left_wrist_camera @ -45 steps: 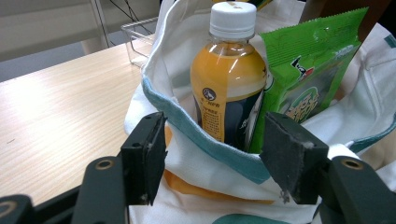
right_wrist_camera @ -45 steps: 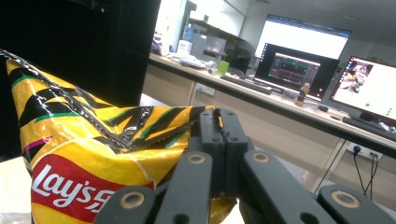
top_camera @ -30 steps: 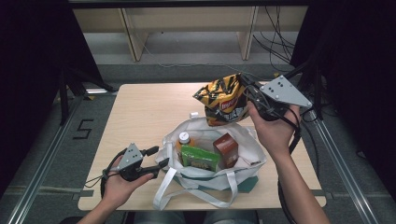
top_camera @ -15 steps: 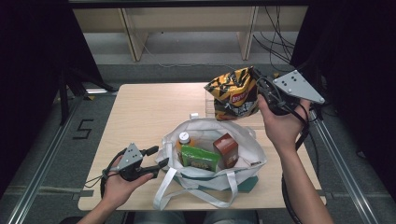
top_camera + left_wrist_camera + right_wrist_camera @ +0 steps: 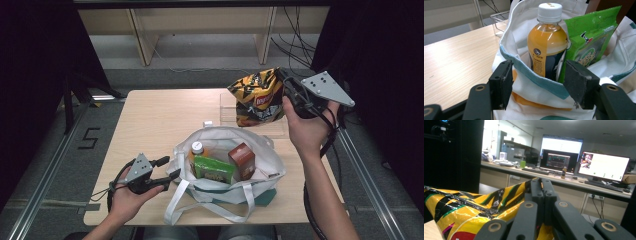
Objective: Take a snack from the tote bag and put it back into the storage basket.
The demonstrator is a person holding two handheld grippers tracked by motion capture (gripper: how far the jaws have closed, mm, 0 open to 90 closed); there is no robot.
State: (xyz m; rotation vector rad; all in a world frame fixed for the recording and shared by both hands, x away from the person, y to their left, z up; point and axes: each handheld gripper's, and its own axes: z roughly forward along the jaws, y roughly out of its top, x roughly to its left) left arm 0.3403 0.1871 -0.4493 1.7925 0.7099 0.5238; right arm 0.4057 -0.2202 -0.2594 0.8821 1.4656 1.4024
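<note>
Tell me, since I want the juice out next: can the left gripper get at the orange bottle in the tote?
Probably yes. The left gripper is open at the tote bag rim, the orange bottle upright just beyond; only the rim and green packet crowd it.

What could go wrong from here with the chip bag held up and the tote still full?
The right gripper pinches only an edge of the chip bag, so the slick foil might slip out. The tote bag is soft; the left gripper straddles its rim with jaws apart, so the bottle could tip.
</note>
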